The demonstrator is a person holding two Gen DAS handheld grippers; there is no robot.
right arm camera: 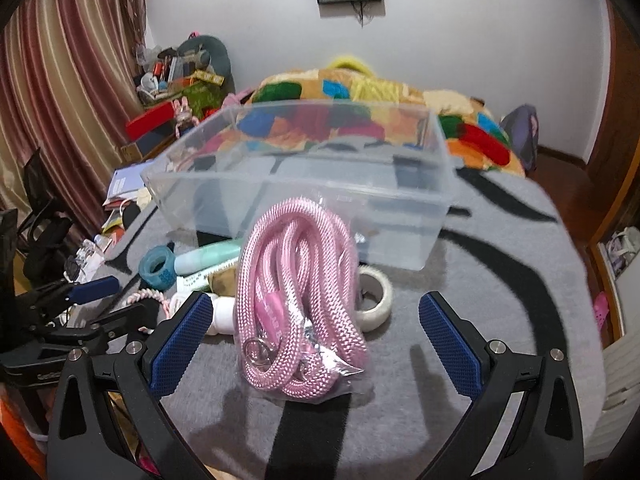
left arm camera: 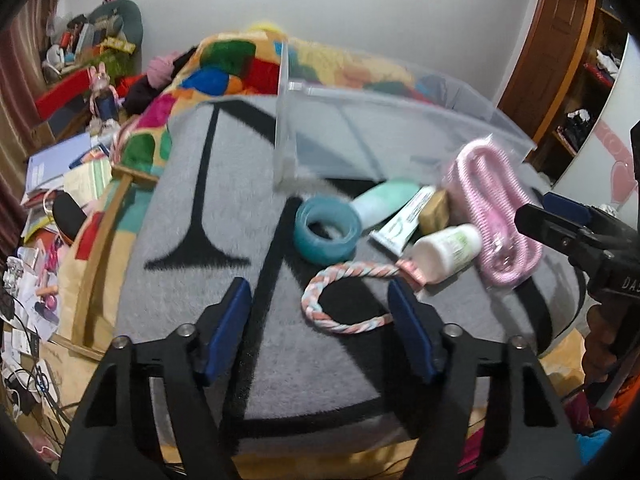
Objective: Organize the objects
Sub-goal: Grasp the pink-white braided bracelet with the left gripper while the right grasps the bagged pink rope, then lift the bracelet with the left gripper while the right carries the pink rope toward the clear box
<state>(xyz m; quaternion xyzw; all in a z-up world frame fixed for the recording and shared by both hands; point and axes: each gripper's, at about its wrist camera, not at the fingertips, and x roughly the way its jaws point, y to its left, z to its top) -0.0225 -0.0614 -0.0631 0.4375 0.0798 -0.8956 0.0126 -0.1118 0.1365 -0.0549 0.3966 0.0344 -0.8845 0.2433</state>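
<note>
A clear plastic bin (left arm camera: pixel 400 120) (right arm camera: pixel 304 184) stands on a grey and black blanket (left arm camera: pixel 224 200). In front of it lie a bagged pink rope (right arm camera: pixel 296 304) (left arm camera: pixel 496 208), a teal tape roll (left arm camera: pixel 326 228) (right arm camera: pixel 157 269), a mint bottle (left arm camera: pixel 384 200), a white tube (left arm camera: pixel 404 220), a white bottle (left arm camera: pixel 448 252), a braided pastel loop (left arm camera: pixel 344 296) and a clear tape roll (right arm camera: pixel 374 294). My left gripper (left arm camera: pixel 320 320) is open, close to the braided loop. My right gripper (right arm camera: pixel 316 336) is open, its fingers either side of the pink rope.
A colourful blanket (right arm camera: pixel 360 108) lies behind the bin. Clutter of papers and boxes (left arm camera: pixel 52 184) fills the floor at left. A curtain (right arm camera: pixel 60 92) hangs at left, a wooden door (left arm camera: pixel 560 52) at right.
</note>
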